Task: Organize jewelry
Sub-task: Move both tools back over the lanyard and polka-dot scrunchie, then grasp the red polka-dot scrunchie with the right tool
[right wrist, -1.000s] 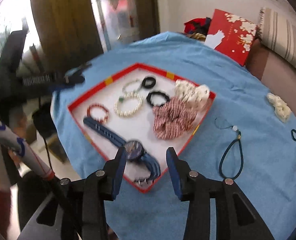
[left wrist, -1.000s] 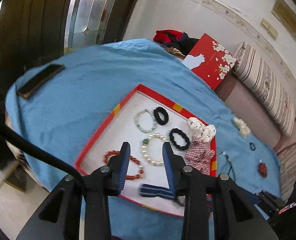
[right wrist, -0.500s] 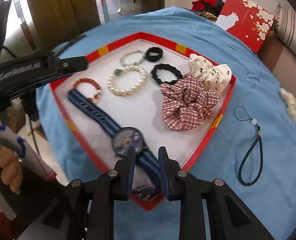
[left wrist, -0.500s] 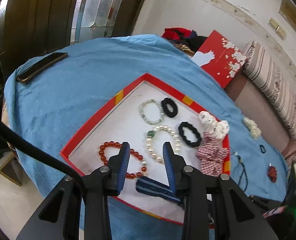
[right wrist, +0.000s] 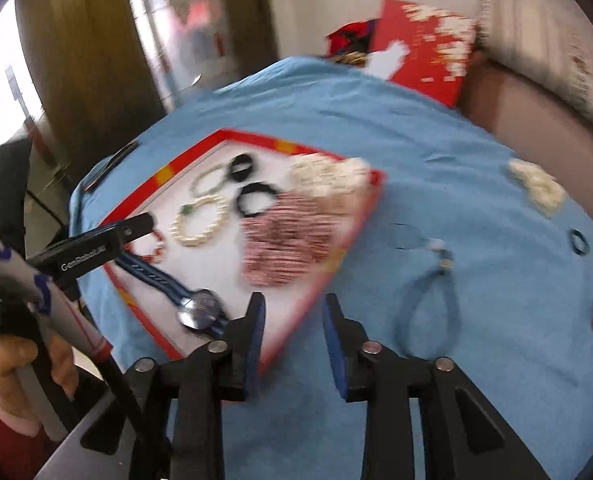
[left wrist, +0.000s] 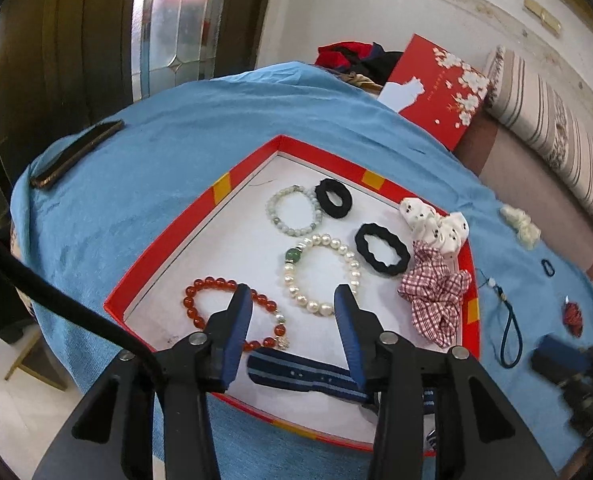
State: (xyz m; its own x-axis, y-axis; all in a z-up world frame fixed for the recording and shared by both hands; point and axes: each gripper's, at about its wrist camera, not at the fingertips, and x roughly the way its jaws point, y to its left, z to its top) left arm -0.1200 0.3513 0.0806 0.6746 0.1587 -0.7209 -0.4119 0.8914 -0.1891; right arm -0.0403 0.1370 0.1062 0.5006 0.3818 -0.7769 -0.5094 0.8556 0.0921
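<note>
Right now my left gripper (left wrist: 292, 300) hangs over the near end of the shallow red-rimmed white tray (left wrist: 240, 168) on the blue cloth (left wrist: 156, 152), jaws spreading with nothing between them. Below them lie the red bead bracelet (left wrist: 232, 312), the white pearl bracelet with a green bead (left wrist: 320, 272) and the blue striped strap of the wristwatch (left wrist: 304, 372). My right gripper (right wrist: 292, 320) hovers past the tray's near corner, jaws also spreading and empty, above bare cloth beside the watch's round face (right wrist: 200, 312). A blue cord loop (right wrist: 428, 312) lies nearby on the cloth.
</note>
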